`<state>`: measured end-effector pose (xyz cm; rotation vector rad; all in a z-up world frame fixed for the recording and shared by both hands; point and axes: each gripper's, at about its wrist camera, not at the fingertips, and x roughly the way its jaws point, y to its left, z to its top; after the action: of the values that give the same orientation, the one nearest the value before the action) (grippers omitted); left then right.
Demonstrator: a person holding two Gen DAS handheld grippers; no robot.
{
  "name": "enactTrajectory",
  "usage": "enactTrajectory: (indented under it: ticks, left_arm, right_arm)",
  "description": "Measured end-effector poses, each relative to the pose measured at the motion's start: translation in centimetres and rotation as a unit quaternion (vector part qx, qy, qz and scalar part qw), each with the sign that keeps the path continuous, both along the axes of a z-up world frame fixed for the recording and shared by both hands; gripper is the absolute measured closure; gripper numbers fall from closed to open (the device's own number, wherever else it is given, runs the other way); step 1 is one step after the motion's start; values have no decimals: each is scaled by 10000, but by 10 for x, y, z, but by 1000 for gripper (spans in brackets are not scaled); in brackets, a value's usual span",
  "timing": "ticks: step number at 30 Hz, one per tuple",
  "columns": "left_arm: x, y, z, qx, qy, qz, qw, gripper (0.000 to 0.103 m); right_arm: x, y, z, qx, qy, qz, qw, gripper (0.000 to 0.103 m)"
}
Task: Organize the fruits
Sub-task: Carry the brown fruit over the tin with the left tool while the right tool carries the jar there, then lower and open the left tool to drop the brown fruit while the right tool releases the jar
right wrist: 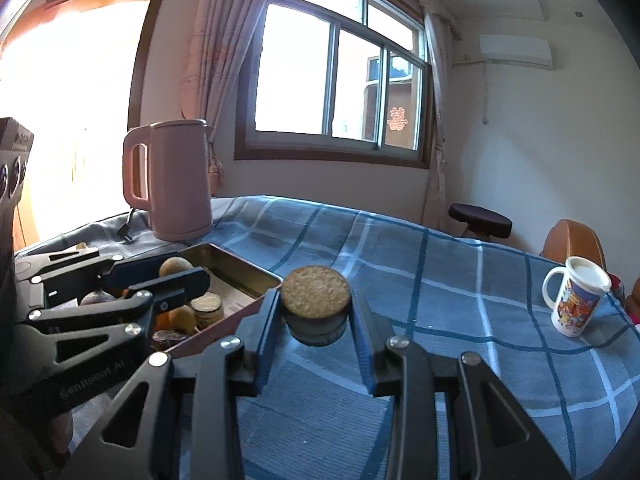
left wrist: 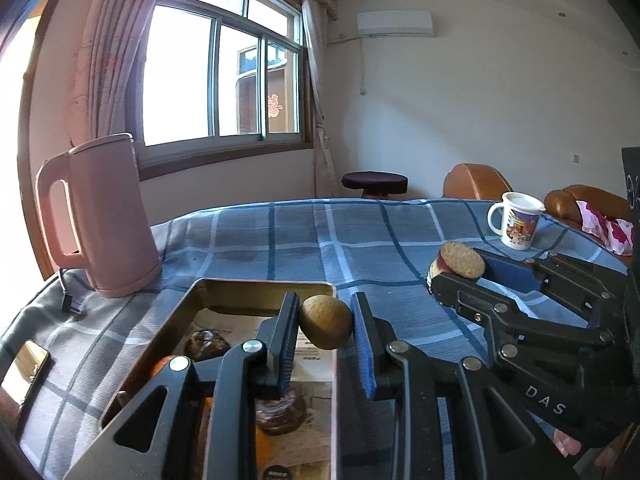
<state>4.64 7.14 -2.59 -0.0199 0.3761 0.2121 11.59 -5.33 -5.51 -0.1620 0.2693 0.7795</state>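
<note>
Black linkage arms of the left gripper (left wrist: 326, 328) fill the foreground of the left wrist view; its blue-padded jaws pinch a kiwi (left wrist: 326, 322) at the tips. The kiwi is oval, brown, matte and finely speckled, with its long axis running roughly across the jaws, slightly tilted. It is clear of any surface and hangs over the right-hand rim of the tray (left wrist: 260, 286), partly above the tray and partly above the cloth.

The tray is a shallow rectangular metal tin on the bench (left wrist: 360, 240), which is covered by a blue checked cloth. It already holds several items: orange fruit, dark round items and a small jar, seen more clearly in the right wrist view. Its far end, towards the kettle (left wrist: 108, 216), is bare.

The right gripper (right wrist: 316, 308) is closed on a short round jar (right wrist: 316, 304) with a cork lid, held upright above the cloth, just to the right of the tray and beside the left gripper. A mug (right wrist: 574, 300) stands well apart, at the far right.

Judgement: the left hand is the nearer one to the tray. A move leftwards would bring the kiwi fully over the tray before lowering. The bare far end offers the least obstructed landing place.
</note>
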Motion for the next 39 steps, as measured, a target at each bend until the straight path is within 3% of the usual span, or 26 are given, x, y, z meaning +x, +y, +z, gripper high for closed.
enactTrajectory:
  ticks: [39]
  left_arm:
    - [-29, 80, 0, -203, 280, 764, 9965, 75]
  right_arm:
    - [-24, 77, 26, -161, -24, 904, 9958, 66]
